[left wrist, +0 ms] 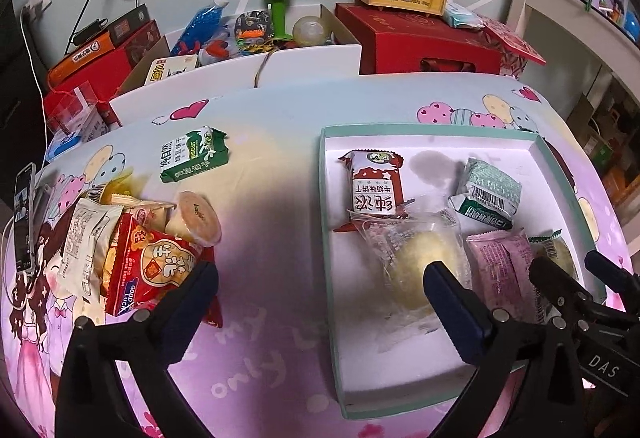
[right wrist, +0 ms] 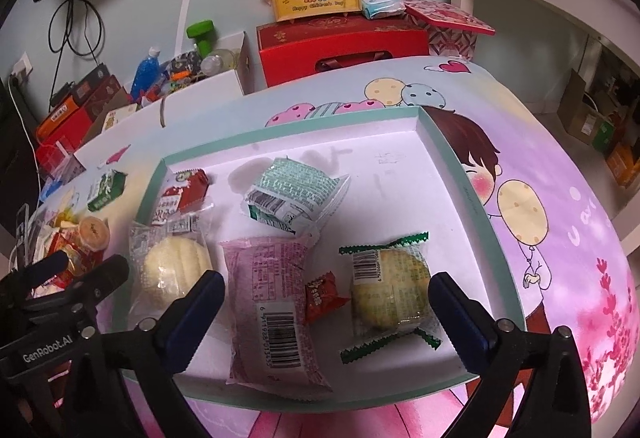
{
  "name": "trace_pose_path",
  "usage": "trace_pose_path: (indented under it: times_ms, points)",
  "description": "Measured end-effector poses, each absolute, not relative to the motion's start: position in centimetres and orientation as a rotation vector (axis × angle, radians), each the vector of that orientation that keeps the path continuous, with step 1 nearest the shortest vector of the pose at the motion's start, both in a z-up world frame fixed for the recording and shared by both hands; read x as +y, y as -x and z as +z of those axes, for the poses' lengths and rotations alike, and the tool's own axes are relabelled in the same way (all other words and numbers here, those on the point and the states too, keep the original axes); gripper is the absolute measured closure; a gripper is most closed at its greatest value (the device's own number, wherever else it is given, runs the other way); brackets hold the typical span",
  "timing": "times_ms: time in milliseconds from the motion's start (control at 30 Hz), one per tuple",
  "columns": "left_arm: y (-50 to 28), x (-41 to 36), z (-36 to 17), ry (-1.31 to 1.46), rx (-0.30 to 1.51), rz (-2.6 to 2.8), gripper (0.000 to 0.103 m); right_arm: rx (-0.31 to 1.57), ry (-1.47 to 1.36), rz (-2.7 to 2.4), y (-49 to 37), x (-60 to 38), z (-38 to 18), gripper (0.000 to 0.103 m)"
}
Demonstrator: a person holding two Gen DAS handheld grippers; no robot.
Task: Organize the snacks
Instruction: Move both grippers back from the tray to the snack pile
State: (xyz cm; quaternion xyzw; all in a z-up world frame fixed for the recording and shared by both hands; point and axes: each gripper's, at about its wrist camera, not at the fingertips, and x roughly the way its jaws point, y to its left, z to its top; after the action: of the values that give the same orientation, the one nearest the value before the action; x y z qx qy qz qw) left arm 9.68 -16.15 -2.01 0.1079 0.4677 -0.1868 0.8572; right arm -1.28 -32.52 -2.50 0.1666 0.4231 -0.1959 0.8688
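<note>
While both grippers hang spread and empty, your left gripper (left wrist: 320, 294) sits nearer the snack pile (left wrist: 132, 250) lying on the bench to its left, well apart from the tray (left wrist: 332, 238) under your right gripper (right wrist: 326, 302).

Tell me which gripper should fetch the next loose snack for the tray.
Left. The left gripper hangs open beside the snack pile outside the tray; the right gripper is open over the tray.
</note>
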Motion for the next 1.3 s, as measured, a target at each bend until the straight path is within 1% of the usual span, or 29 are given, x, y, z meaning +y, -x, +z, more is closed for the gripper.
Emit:
trace_pose_path:
  times_ms: [367, 600, 733, 1000, 1233, 1300]
  points:
    - [-10.9, -13.0, -0.5, -0.203, 0.998, -0.409, 0.001, 0.845, -0.313, -0.388, 0.4, -30.8, -1.8, 0.000]
    - [-13.0, -7.8, 1.7, -0.100, 0.980, -0.372, 0.001, 0.817, -0.265, -0.358, -0.5, -28.6, -1.2, 0.000]
    - [-14.3, -4.0, 2.1, -0.012, 0.973, -0.327, 0.001, 0.812, -0.270, -0.309, -1.5, -26.7, -0.8, 0.000]
    - [-16.6, 2.6, 0.2, 0.134, 1.013, -0.232, 0.001, 0.807, -0.251, -0.167, -5.4, -21.1, 0.3, 0.000]
    - [-17.6, 4.8, -2.0, 0.198, 1.053, -0.210, 0.002, 0.849, -0.227, -0.048, -9.1, -16.0, -0.4, 0.000]
    - [-17.8, 4.8, -2.6, 0.204, 1.071, -0.213, 0.005, 0.867, -0.220, -0.007, -10.1, -14.7, -0.9, 0.000]
